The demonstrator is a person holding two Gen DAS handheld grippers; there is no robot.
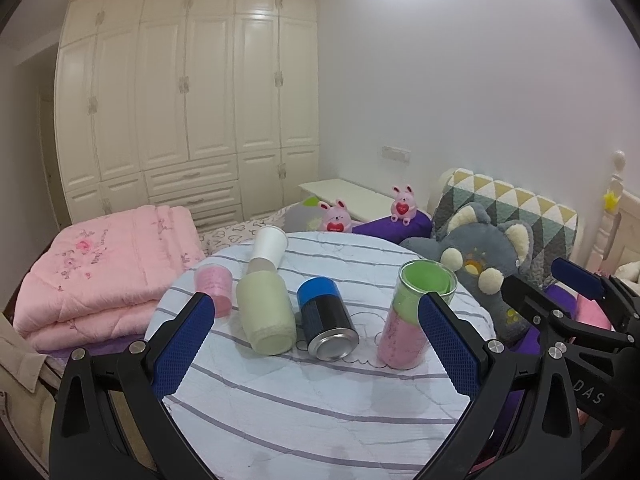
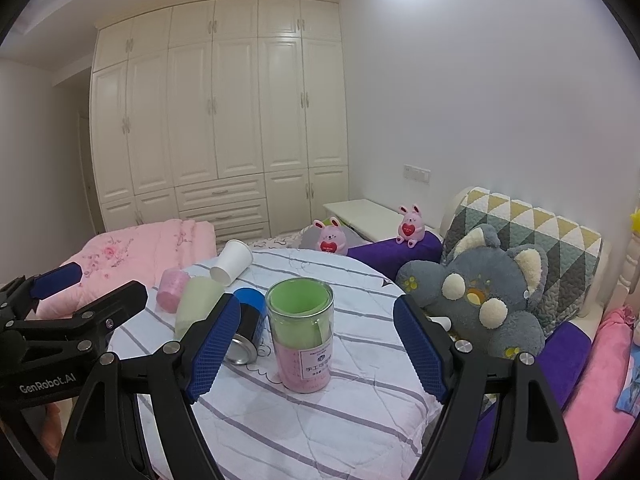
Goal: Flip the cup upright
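On the round striped table (image 1: 304, 412) several cups lie on their sides: a pale green cup (image 1: 266, 312), a black can-like cup with a blue band (image 1: 326, 324) and a white paper cup (image 1: 269, 246). A small pink cup (image 1: 214, 286) stands upside down at the left. A clear cup with green and pink inside (image 1: 416, 312) stands upright at the right; it also shows in the right wrist view (image 2: 302, 336). My left gripper (image 1: 316, 344) is open and empty, just before the lying cups. My right gripper (image 2: 316, 348) is open and empty, its fingers either side of the upright cup, short of it.
A folded pink quilt (image 1: 104, 276) lies left of the table. A grey plush toy (image 2: 484, 300) and patterned cushion (image 2: 532, 232) sit at the right. Two pink bunny toys (image 2: 330, 236) stand behind the table, with a white wardrobe (image 2: 216, 120) beyond.
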